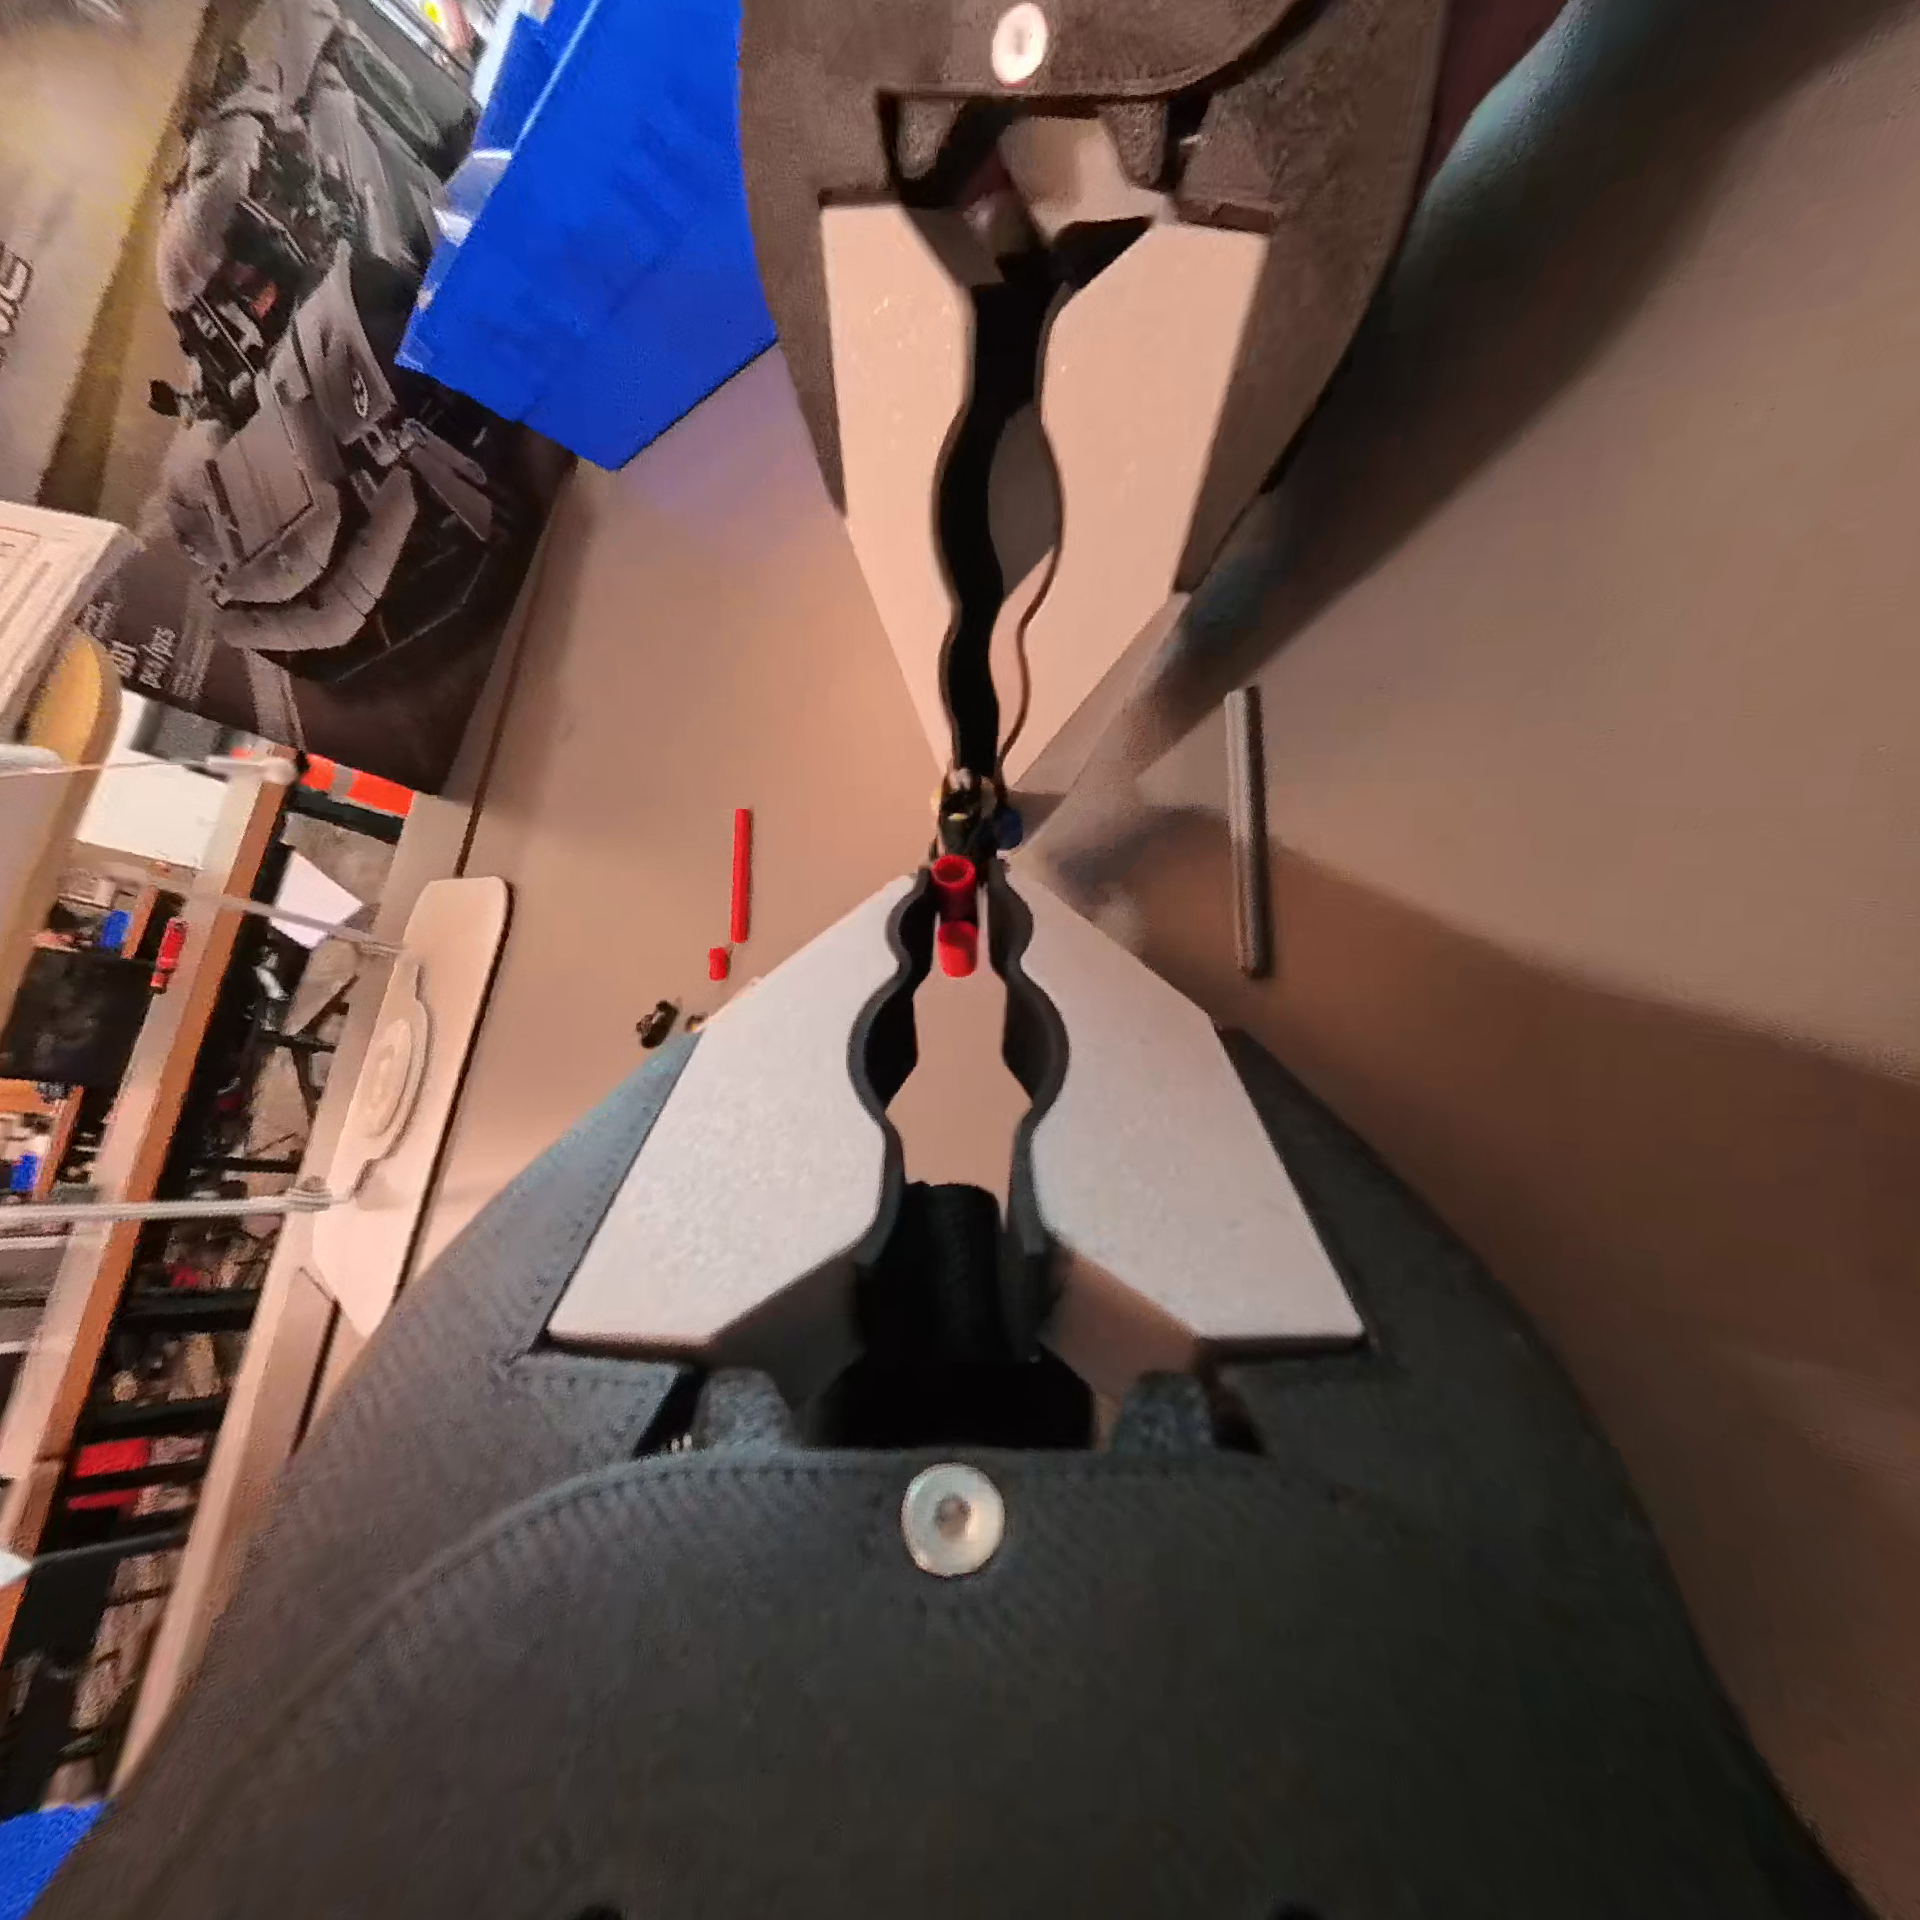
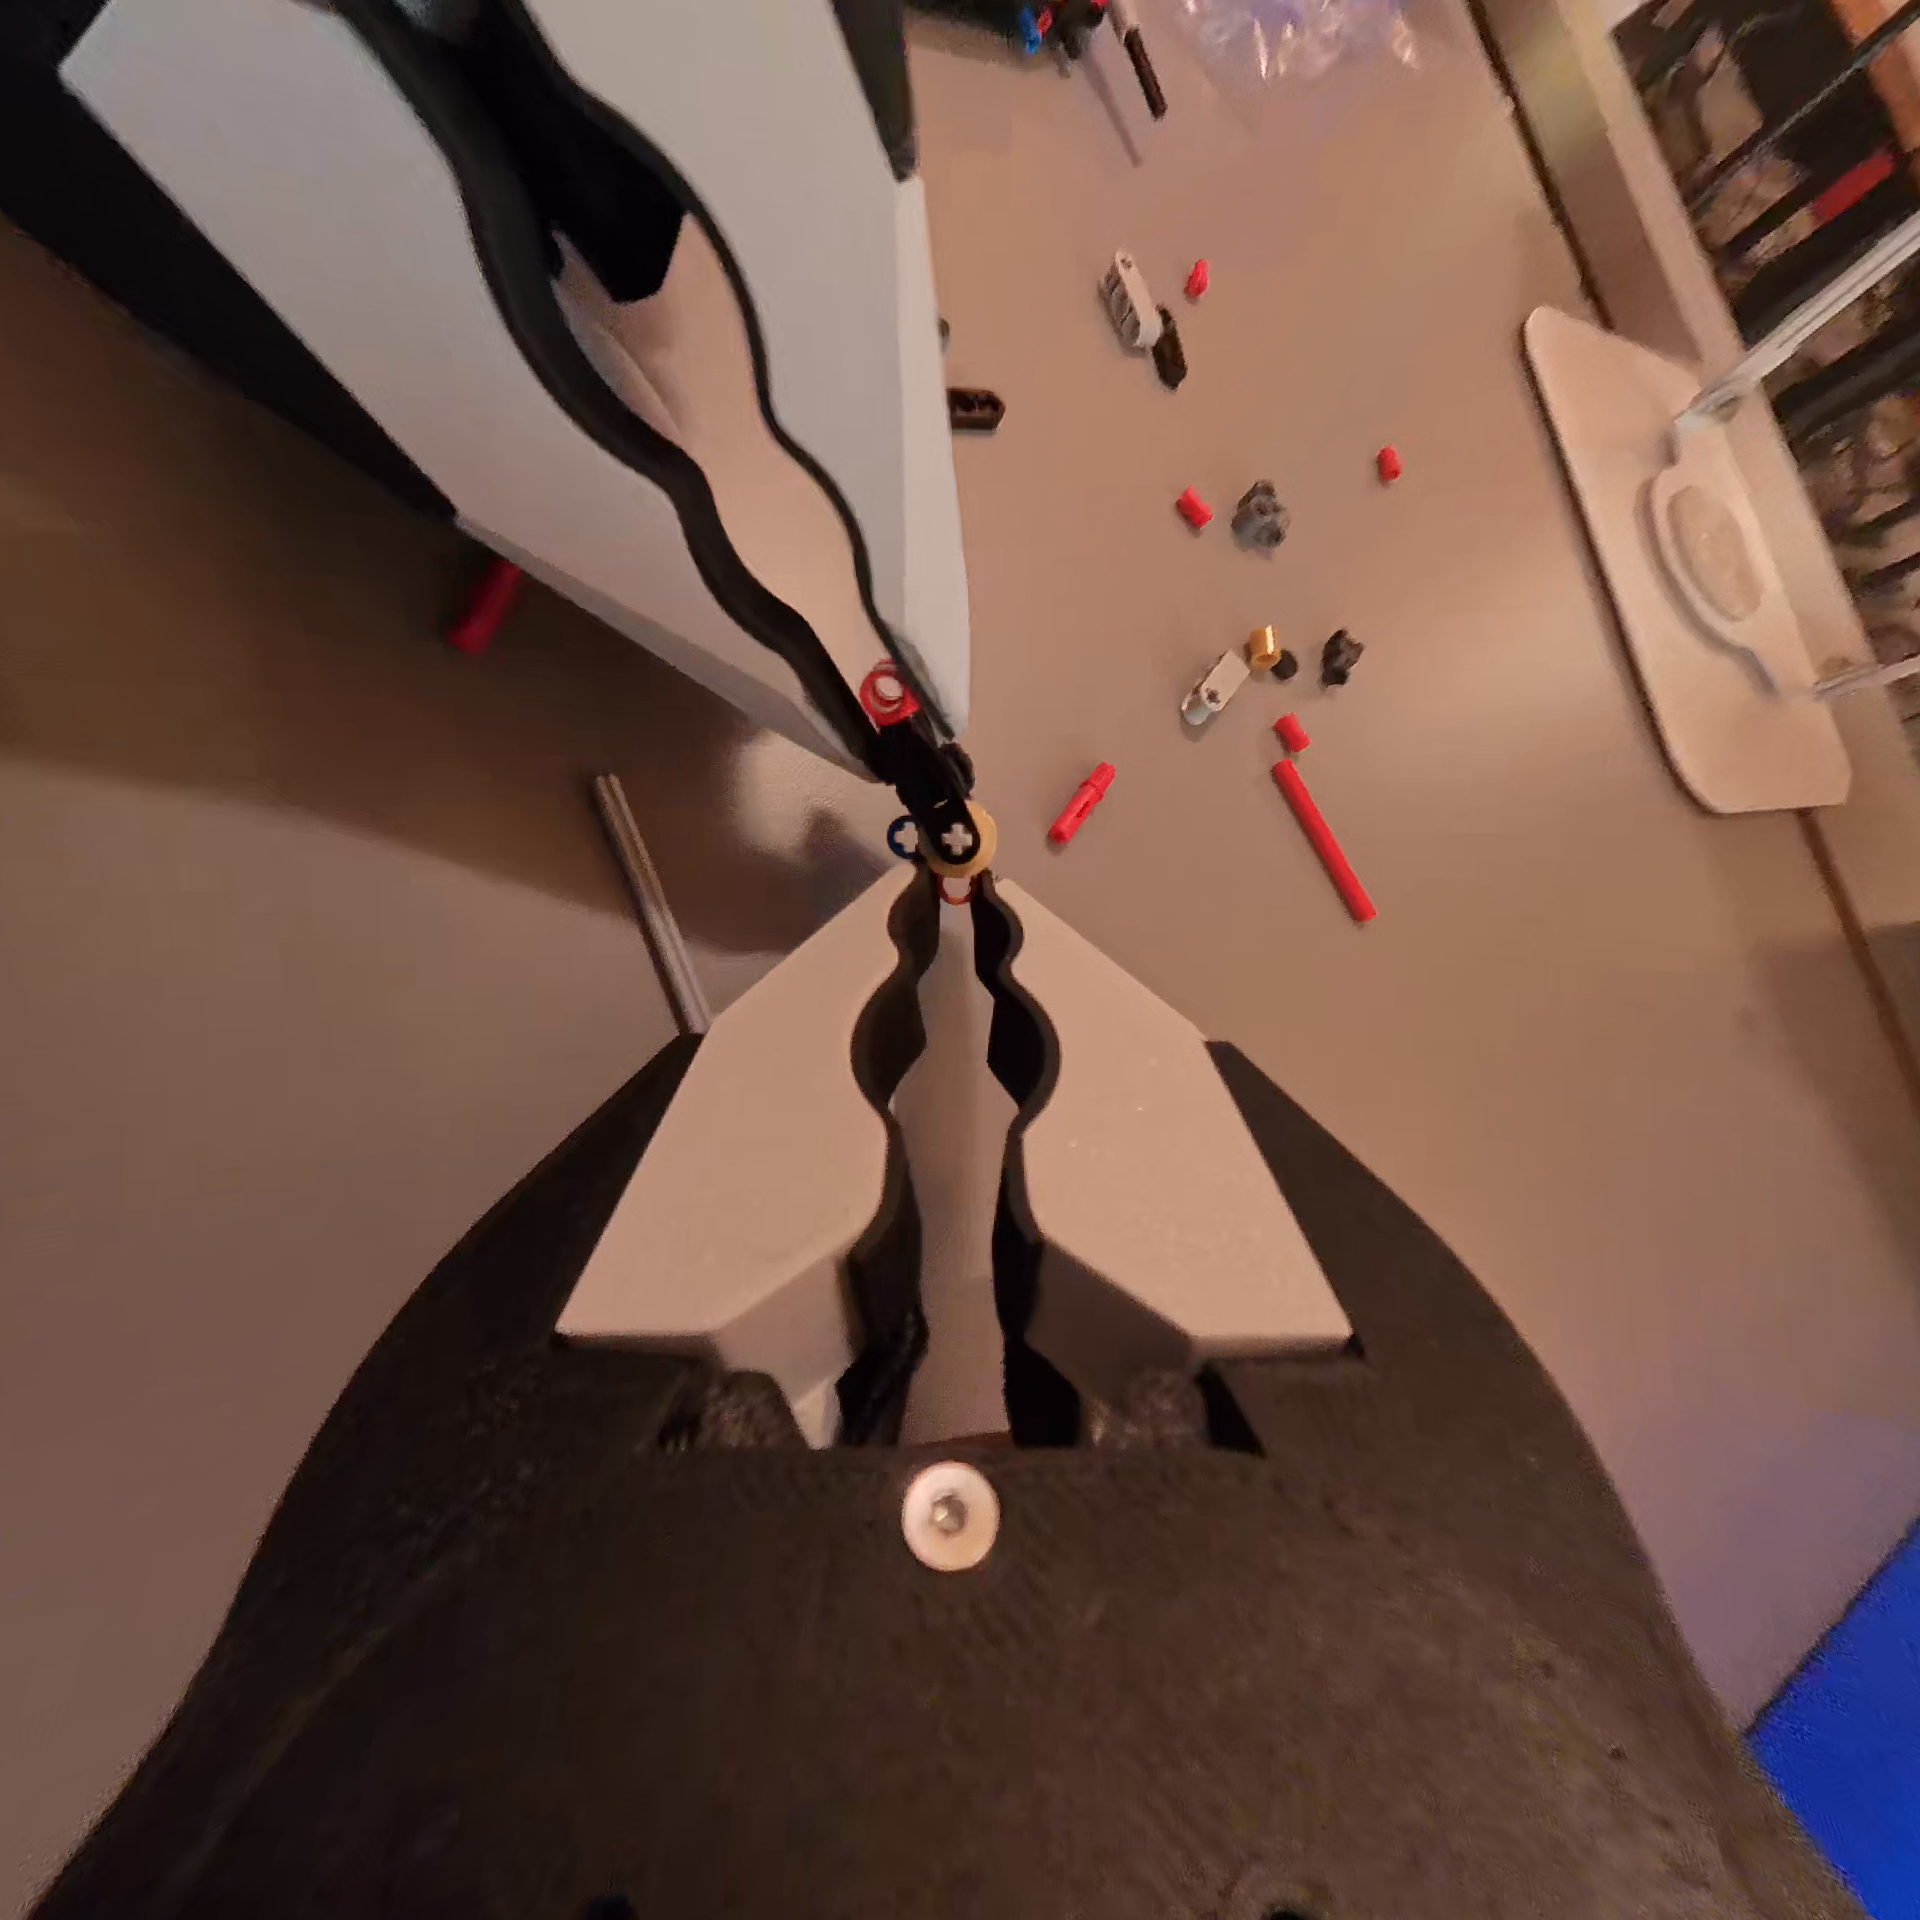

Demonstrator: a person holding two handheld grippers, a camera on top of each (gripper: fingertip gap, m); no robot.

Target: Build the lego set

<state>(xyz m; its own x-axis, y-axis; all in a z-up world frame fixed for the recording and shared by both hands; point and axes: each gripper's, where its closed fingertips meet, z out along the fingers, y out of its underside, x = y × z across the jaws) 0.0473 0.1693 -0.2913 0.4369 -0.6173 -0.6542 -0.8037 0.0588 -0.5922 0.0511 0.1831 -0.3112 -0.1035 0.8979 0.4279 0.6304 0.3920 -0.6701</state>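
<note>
- Red pins (image 1: 954, 914) sit pinched at the tips of the left gripper (image 1: 956, 904): two short red tube ends stacked, open bores toward camera, held above the tan table (image 1: 665, 644).
- Left of the gripper in the left wrist view: long red axle (image 1: 741, 875) and a small red stub (image 1: 718, 963) lying loose on the table, blue bin (image 1: 592, 260) behind.
- Small lego assembly (image 2: 940, 821) hangs between the two tools: black link, tan round bush with a cross hole, blue cross-hole piece just beside it, red ring at the upper end.
- Right gripper (image 2: 954, 891) is nearly closed on a thin red ring at the assembly's lower edge; whether it actually bears on it, cannot tell.
- Grey rod (image 2: 649, 904) lies on the table left of the tips.
- Right side of the right wrist view: loose parts scattered, a red pin (image 2: 1081, 802), a grey connector (image 2: 1216, 686), dark bits, white plate (image 2: 1621, 499) at the table edge.
</note>
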